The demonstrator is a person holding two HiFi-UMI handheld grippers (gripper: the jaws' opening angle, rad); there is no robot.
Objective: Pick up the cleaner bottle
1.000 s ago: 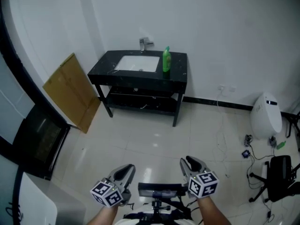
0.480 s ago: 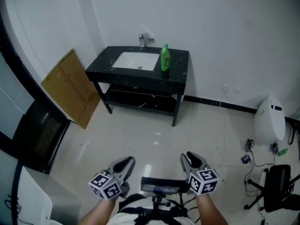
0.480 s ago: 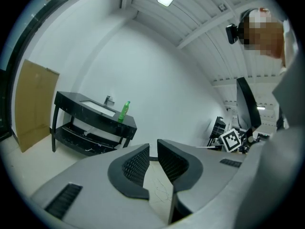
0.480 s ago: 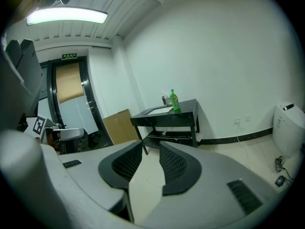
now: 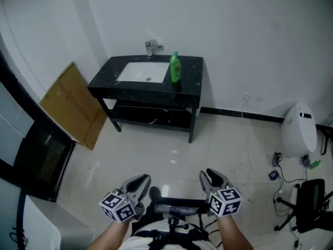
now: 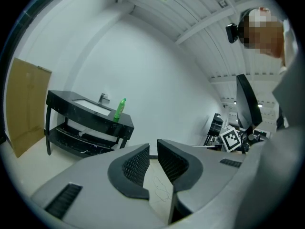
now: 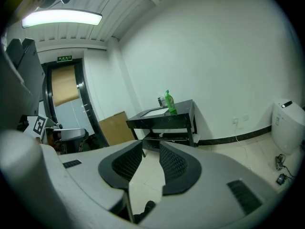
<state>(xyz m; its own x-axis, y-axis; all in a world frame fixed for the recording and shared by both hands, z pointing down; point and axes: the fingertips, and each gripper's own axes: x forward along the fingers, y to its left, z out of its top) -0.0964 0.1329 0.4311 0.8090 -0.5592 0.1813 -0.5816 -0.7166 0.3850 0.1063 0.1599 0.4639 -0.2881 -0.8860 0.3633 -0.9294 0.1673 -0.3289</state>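
Observation:
The green cleaner bottle stands upright on the black sink table, just right of the white basin. It also shows small and far off as the bottle in the left gripper view and the bottle in the right gripper view. Both grippers are held low at the bottom of the head view, several floor tiles away from the table. My left gripper has a narrow gap between its jaws and holds nothing. My right gripper stands wider open, also with nothing in it.
A faucet rises behind the basin. A cardboard sheet leans on the wall left of the table. A white unit, loose cables and a black chair sit at the right. A dark door frame is at the left.
The sink table and bottle have shifted slightly left in the head view as the person moves. Both grippers keep their places at the bottom of the frame, jaws unchanged.

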